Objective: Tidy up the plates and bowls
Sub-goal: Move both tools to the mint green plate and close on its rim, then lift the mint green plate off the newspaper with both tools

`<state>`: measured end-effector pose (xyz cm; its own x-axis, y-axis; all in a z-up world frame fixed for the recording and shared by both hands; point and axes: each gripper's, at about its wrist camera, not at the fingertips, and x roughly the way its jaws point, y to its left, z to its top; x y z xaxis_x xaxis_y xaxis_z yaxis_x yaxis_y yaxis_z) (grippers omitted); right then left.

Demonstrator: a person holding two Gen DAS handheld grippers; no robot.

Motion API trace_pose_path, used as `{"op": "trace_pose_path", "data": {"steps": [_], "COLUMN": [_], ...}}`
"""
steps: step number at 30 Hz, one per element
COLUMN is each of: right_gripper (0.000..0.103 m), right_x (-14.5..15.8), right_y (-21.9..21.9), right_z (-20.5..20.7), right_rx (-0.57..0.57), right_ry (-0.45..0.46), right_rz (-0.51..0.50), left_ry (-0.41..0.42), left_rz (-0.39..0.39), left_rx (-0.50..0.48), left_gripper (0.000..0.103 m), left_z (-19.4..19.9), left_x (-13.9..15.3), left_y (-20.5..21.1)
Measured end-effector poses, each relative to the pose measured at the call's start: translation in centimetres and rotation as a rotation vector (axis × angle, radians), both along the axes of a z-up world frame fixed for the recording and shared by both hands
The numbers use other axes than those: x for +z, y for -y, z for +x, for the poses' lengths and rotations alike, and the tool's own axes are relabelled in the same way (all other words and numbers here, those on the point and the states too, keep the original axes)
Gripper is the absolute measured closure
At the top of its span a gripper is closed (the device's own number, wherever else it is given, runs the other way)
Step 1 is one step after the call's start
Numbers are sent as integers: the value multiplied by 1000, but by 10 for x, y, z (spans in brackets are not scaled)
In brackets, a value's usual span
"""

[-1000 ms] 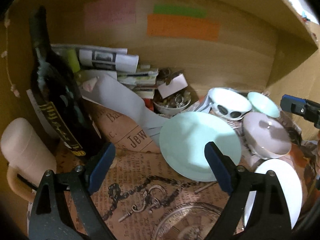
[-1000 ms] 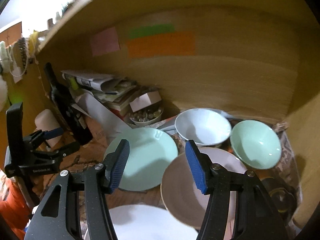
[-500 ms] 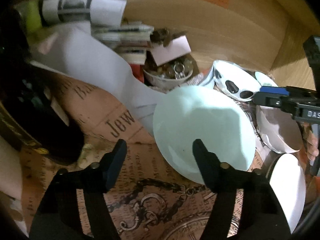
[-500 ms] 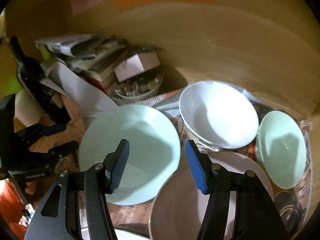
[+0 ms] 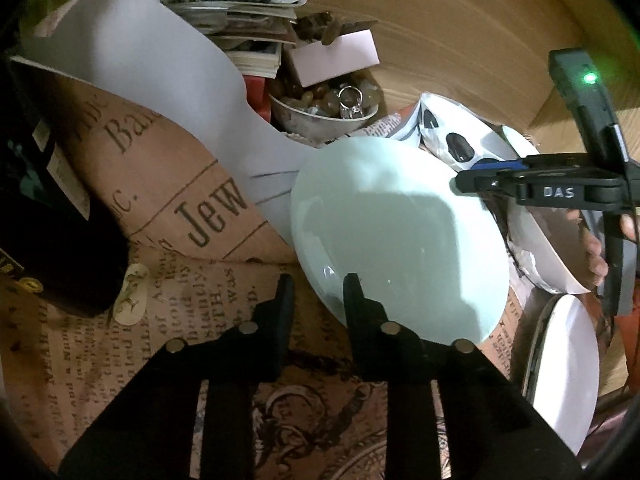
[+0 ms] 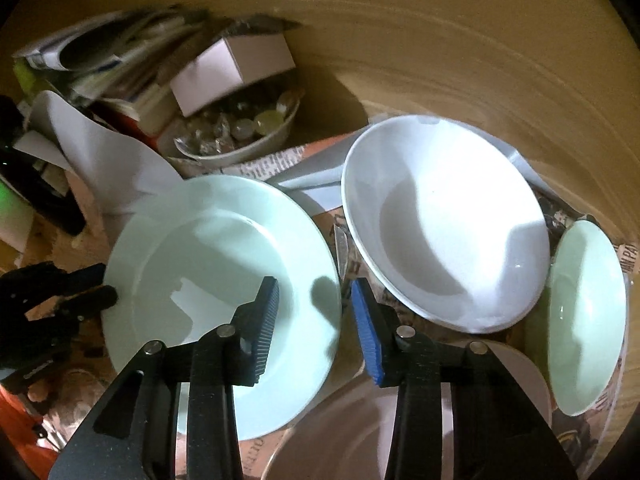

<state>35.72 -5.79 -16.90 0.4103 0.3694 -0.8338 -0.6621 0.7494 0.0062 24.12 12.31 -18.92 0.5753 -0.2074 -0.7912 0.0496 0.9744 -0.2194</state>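
- Step in hand, as I judge it: a two-sided pickup of the pale green plate (image 5: pixel 400 236), which lies flat on the printed paper lining (image 5: pixel 168 208) of the wooden shelf.
- Left gripper (image 5: pixel 318 290): jaws closing, nearly together. Near rim of the green plate sits between the tips; one finger over the plate face, the other outside the rim. Cannot confirm the pads press on it yet, so I log it as not yet gripped.
- Right gripper (image 6: pixel 314 320): jaws closing, gap plain. The plate's right rim lies between them, left finger above the plate face, right finger outside over the paper. No contact seen.
- Pose: both grippers point steeply downward and straddle opposite rims. In the left view the right gripper reaches in from the right, with a hand (image 5: pixel 596 248) behind it.
- Neighbours of the right gripper: white bowl (image 6: pixel 444 224) just ahead and right, small green bowl (image 6: pixel 584 320) far right, pinkish plate (image 6: pixel 360 432) under the jaws, close below. A white plate (image 5: pixel 568 372) lies right of the left gripper.
- Ahead of the left gripper: trinket bowl (image 5: pixel 328 108), papers (image 5: pixel 152 80); dark bottle (image 5: pixel 52 216) to its left.
- Next move calls for: a firm pinch on the thin rim, then a level lift clear of the neighbouring crockery. Risk: glazed rim slipping.
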Motion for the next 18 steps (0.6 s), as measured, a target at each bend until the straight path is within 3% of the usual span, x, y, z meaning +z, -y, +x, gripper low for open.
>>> {"op": "trace_pose_path", "data": {"steps": [9, 18], "right_gripper": [71, 71], "right_x": [-13, -14], "right_y": [-17, -27], "right_z": [10, 9], "right_rx": [35, 64], "right_ry": [3, -15], "right_rz": [-127, -137], "left_ry": [-16, -27], "left_rz": [-35, -37], "left_rx": [-18, -39], "left_gripper": [80, 80], "left_z": [0, -2], "left_x": [-2, -2], "left_y": [-2, 4]}}
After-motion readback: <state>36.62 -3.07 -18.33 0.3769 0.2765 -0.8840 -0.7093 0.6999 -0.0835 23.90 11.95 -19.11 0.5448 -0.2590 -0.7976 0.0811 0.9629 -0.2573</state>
